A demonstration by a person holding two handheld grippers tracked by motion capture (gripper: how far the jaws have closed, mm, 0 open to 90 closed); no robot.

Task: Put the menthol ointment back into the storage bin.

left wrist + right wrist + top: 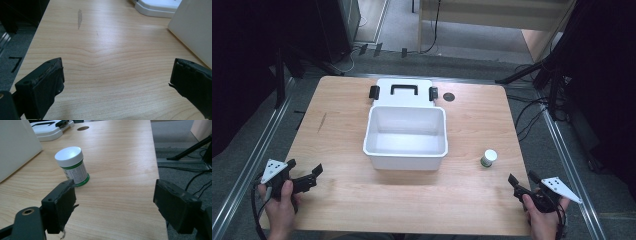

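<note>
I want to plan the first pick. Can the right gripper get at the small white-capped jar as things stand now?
Probably yes. The right gripper is open, and the jar stands upright just ahead of it on bare table, apart from the white box.

A lab recording bay: wooden table [472, 120] between aluminium rails [569, 165], black curtains, floor cables [527, 117].
</note>
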